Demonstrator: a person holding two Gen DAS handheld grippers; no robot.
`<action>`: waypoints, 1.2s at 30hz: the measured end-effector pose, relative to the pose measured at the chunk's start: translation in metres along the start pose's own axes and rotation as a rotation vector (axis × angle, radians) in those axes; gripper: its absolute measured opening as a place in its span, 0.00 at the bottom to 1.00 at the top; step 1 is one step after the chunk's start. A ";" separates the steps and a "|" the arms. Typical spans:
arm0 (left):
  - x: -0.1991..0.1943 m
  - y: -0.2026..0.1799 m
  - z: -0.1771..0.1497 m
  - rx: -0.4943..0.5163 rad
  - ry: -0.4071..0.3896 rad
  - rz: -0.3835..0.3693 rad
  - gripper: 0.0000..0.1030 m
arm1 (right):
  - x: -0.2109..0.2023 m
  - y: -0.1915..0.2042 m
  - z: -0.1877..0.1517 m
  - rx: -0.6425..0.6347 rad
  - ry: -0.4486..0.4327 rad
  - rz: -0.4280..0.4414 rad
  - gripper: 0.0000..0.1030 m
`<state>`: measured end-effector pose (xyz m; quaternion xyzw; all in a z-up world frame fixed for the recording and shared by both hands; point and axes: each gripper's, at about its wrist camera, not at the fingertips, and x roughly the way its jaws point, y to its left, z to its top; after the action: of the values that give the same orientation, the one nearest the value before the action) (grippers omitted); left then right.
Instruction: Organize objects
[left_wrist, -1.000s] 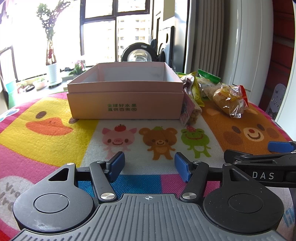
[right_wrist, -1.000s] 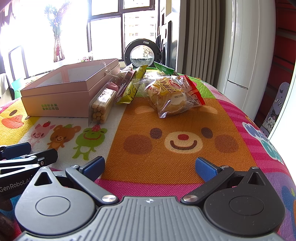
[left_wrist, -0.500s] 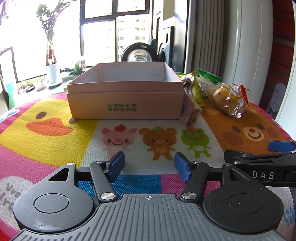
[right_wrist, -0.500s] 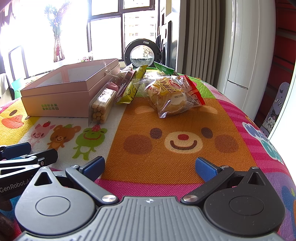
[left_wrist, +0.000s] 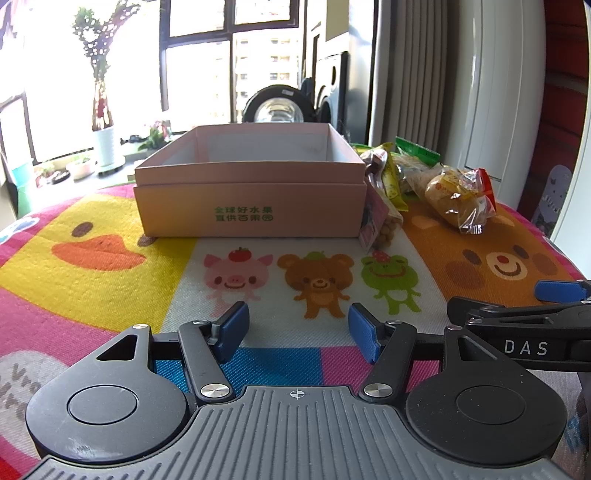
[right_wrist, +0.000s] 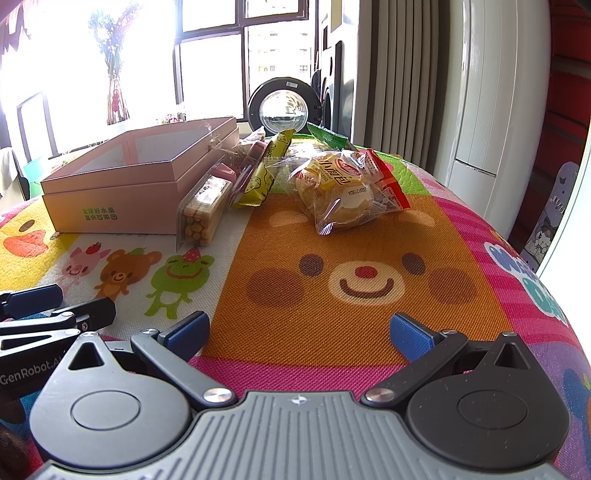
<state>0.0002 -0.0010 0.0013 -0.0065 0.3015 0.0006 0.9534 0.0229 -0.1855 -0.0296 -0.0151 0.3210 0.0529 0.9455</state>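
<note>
A table covered by a bright woven cloth printed with cartoon animals carries everything. At the far left sits an open pink cardboard box with green lettering on its front. Leaning against the box's right side is a clear plastic packet of small round biscuits. Just right of that lies a yellow snack pouch, with a green wrapper farther back. Right of the pouch rests a clear bag holding a golden bun, on the orange bear panel.
</note>
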 end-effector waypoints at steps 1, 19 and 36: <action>0.000 0.000 0.000 0.000 0.000 0.000 0.65 | 0.000 0.000 0.000 0.000 0.000 0.000 1.00; -0.001 -0.001 -0.001 0.006 -0.001 0.008 0.65 | -0.005 0.000 0.001 -0.003 0.025 0.005 1.00; -0.003 0.058 0.059 -0.057 -0.098 0.016 0.64 | 0.011 -0.002 0.025 -0.075 0.201 0.061 1.00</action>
<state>0.0320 0.0582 0.0506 -0.0311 0.2544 0.0170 0.9664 0.0464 -0.1848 -0.0164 -0.0458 0.4121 0.0918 0.9053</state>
